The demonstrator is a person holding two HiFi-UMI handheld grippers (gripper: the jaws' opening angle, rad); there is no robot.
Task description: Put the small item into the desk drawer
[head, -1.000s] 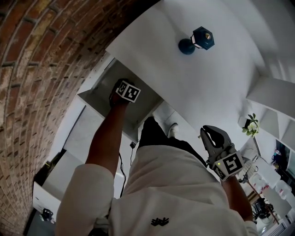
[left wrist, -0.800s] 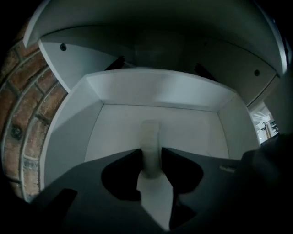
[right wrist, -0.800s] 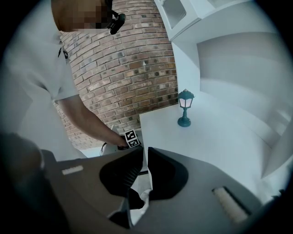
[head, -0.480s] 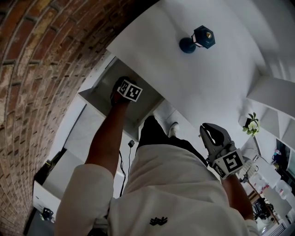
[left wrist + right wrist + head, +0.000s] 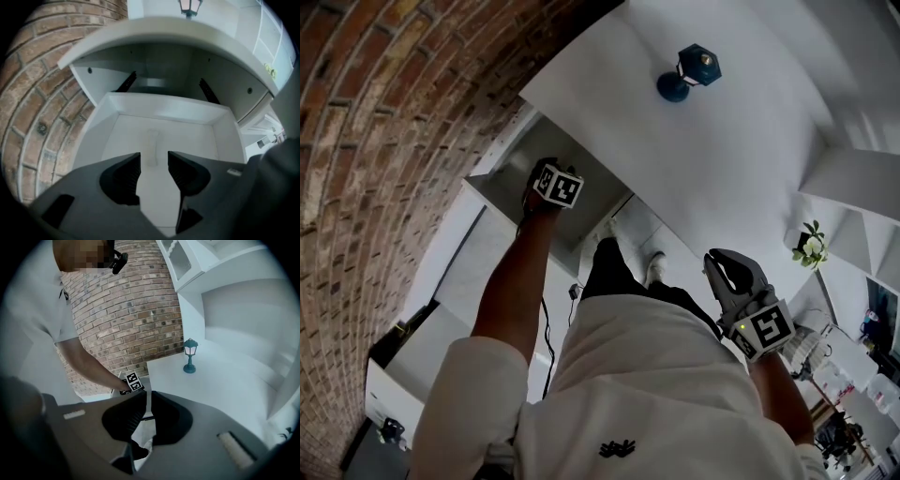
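- The left claw point(image 5: 153, 157) hangs over the open white desk drawer point(image 5: 164, 107) with its jaws spread wide and nothing pressed between the pads.
- These jaws have just parted, so the grip is released.
- A pale, slim, elongated small item point(image 5: 152, 140) lies flat on the drawer floor. It shows in the gap between the jaws, clear of both pads. It is faint against the white, and its material cannot be told.
- Judgement: the item is deposited and the placing step is done. What remains is lifting the left claw out and, if required, pushing the drawer in under the white bench point(image 5: 722, 159).
- The right claw point(image 5: 149, 397) is held low beside the person's body, well apart from the drawer. Its jaws are nearly together, with only a thin slit, and it grips nothing.
- A teal lantern ornament point(image 5: 689, 72) stands on the bench, not involved.
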